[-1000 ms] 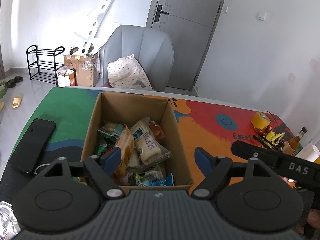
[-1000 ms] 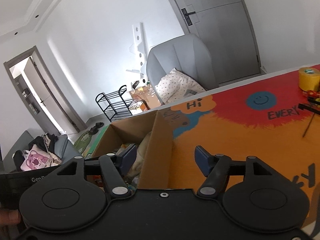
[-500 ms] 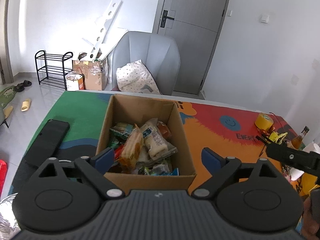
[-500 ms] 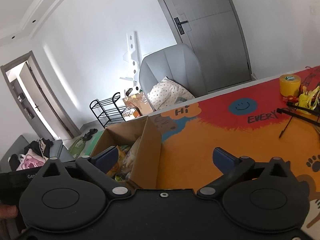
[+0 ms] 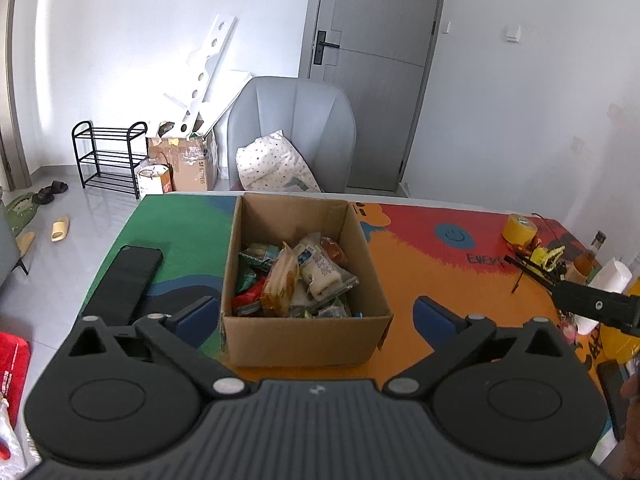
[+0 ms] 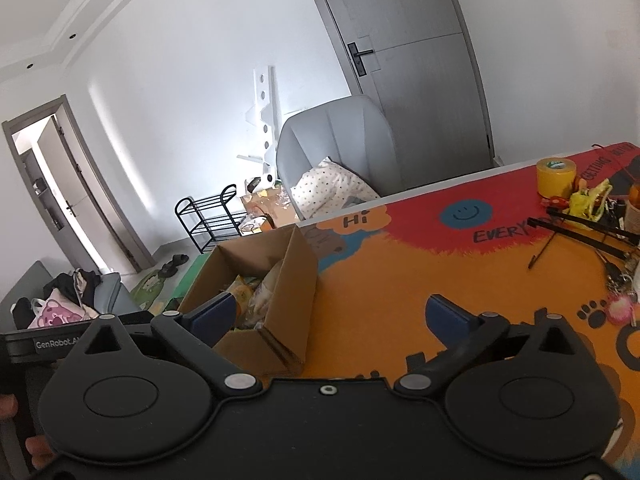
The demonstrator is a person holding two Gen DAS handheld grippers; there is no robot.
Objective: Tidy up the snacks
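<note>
Both grippers stand spread wide with nothing between their blue pads. Left gripper (image 5: pixel 308 314) has just been opening further; its jaws straddle the near wall of the cardboard box (image 5: pixel 306 340) in the left wrist view without touching it, one pad to the left of the box front, the other to the right over the orange part of the mat. Right gripper (image 6: pixel 332 316) sits to the right of the box, its jaws as wide as they go and empty; its left pad overlaps the box's near corner (image 6: pixel 276 336) in that view, its right pad is over bare orange mat.

That open-topped box stands on a colourful table mat (image 5: pixel 420 264), near the middle of the table's left half. Inside lies a heap of wrapped snacks (image 5: pixel 296 280): a clear-wrapped bread roll with a blue label, an orange-yellow packet leaning upright, green and red wrappers beneath, all below the rim.

Left of the box a black phone (image 5: pixel 128 280) lies flat on the green part of the mat, well apart from the box. At the far right of the table are a roll of yellow tape (image 6: pixel 556 178), a yellow-green clutter of small items, and thin black rods lying across the mat. Behind the table stands a grey chair (image 5: pixel 292 132) with a dotted cushion on its seat.
</note>
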